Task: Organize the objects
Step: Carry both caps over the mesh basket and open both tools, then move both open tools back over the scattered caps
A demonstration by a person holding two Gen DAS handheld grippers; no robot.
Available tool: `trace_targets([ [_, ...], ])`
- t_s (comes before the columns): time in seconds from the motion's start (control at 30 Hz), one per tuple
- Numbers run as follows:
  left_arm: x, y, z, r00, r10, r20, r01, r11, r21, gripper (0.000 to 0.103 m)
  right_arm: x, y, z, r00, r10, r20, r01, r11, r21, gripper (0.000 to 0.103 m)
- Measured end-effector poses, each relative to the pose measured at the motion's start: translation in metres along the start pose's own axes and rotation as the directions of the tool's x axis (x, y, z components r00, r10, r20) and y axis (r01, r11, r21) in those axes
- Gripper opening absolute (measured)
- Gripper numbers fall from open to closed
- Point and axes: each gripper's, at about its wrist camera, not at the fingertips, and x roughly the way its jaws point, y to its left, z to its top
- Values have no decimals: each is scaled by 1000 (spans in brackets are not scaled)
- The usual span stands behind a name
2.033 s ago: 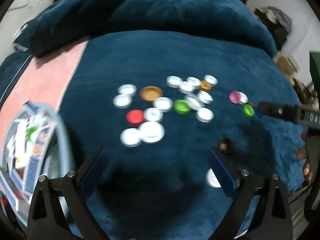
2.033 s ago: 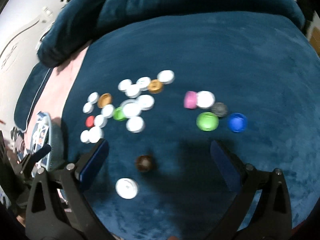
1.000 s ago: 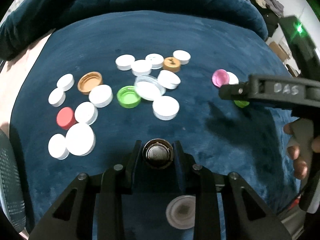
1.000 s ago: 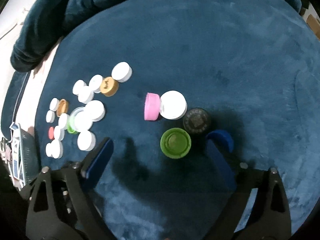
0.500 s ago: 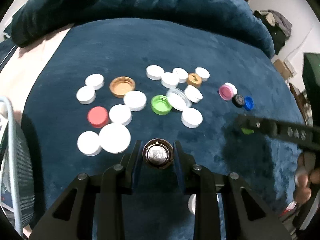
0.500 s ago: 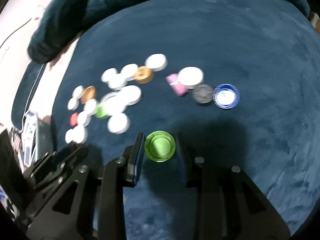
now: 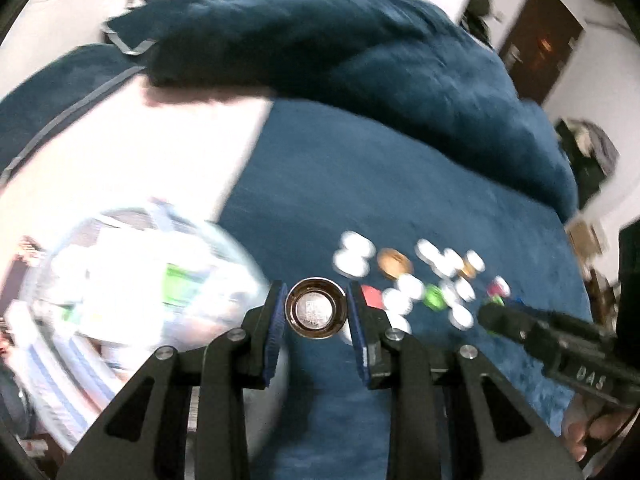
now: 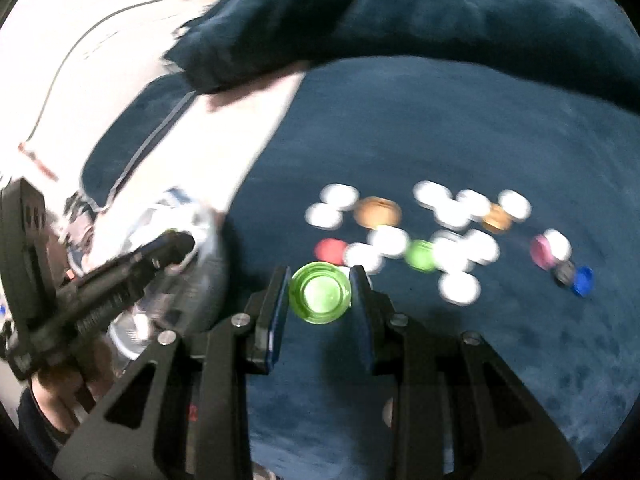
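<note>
My left gripper point(image 7: 316, 314) is shut on a dark brown bottle cap point(image 7: 315, 313), held in the air just right of a white mesh basket point(image 7: 256, 276). My right gripper point(image 8: 320, 294) is shut on a green bottle cap point(image 8: 320, 293), held above the dark blue blanket point(image 8: 460, 128). Several loose caps lie on the blanket: white ones point(image 8: 459, 289), a red one point(image 8: 331, 251), a green one point(image 8: 420, 255), a gold one point(image 8: 377, 211), a pink one point(image 8: 540, 252), a black one point(image 8: 565, 273) and a blue one point(image 8: 583, 281). The left gripper's body point(image 8: 120, 272) shows in the right wrist view, by the basket point(image 8: 208, 264).
A pink sheet point(image 7: 160, 152) lies left of the blanket. A bunched blue duvet point(image 7: 340, 48) runs along the back. The basket holds printed packets point(image 7: 120, 288). The right gripper's body point(image 7: 560, 344) crosses the left wrist view at right. A brown door point(image 7: 540, 28) stands far right.
Both grippers have swung left and lifted with their caps. The basket has come into view by the left gripper, and the cap cluster has shifted right and farther off.
</note>
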Motion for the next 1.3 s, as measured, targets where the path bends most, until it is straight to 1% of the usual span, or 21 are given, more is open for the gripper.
trace_targets([
  [0.03, -8, 20, 5, 999, 33, 11, -32, 999, -16, 31, 6, 21, 3, 1000, 21, -6, -22, 999, -33, 31],
  [0.1, -19, 54, 12, 996, 90, 20, -89, 994, -56, 31, 15, 49, 5, 999, 45, -16, -46, 996, -74, 31],
  [0.17, -26, 90, 15, 991, 130, 16, -127, 985, -115, 31, 29, 83, 9, 996, 82, -33, -85, 991, -108, 31],
  [0.23, -29, 128, 10, 988, 154, 14, -148, 968, -201, 31, 42, 110, 12, 992, 117, -49, -122, 985, -123, 31],
  [0.3, -27, 152, 5, 987, 159, -8, -155, 950, -272, 31, 55, 135, 15, 988, 142, -63, -149, 980, -132, 31],
  [0.33, -27, 158, 3, 989, 149, -7, -144, 945, -292, 31, 63, 148, 16, 984, 163, -74, -171, 977, -126, 31],
  [0.4, -30, 165, 2, 988, 156, 16, -144, 944, -298, 31, 71, 160, 19, 976, 202, -85, -211, 972, -106, 31],
  [0.43, -31, 167, 1, 988, 155, 22, -141, 943, -302, 36, 77, 163, 20, 970, 220, -105, -230, 969, -91, 32],
  [0.47, -31, 168, 1, 989, 150, 20, -136, 943, -305, 63, 80, 166, 20, 968, 217, -126, -227, 971, -75, 36],
  [0.5, -31, 169, 1, 988, 150, 18, -137, 942, -307, 80, 81, 166, 19, 971, 203, -128, -213, 975, -69, 42],
  [0.53, -32, 168, 1, 986, 162, 25, -147, 940, -308, 98, 79, 166, 18, 975, 187, -116, -196, 978, -73, 63],
  [0.57, -36, 168, -1, 983, 177, 39, -157, 940, -302, 99, 76, 164, 17, 979, 178, -104, -186, 980, -75, 90],
  [0.6, -38, 166, -1, 981, 190, 47, -169, 942, -290, 100, 73, 161, 17, 981, 170, -91, -177, 982, -73, 100],
  [0.63, -39, 164, -1, 978, 203, 53, -181, 944, -275, 100, 68, 154, 16, 986, 157, -63, -161, 985, -60, 103],
  [0.7, -41, 155, -1, 972, 229, 56, -210, 948, -239, 101, 63, 146, 16, 989, 139, -52, -142, 988, -54, 103],
  [0.8, -41, 146, 1, 968, 243, 56, -227, 951, -208, 102, 58, 131, 14, 994, 100, -51, -102, 994, -50, 103],
  [1.0, -42, 126, 3, 970, 235, 59, -223, 962, -160, 102, 44, 93, 8, 997, 44, -68, -47, 998, -44, 103],
  [1.13, -41, 105, 4, 976, 209, 56, -201, 971, -126, 102, 32, 56, 7, 997, -11, -75, 8, 999, -34, 103],
  [1.2, -39, 88, 5, 982, 179, 56, -173, 980, -94, 102, 26, 38, 8, 996, -37, -75, 35, 999, -30, 103],
  [1.3, -35, 56, 5, 990, 130, 56, -128, 991, -31, 102, 18, -1, 9, 993, -88, -73, 89, 996, 3, 103],
])
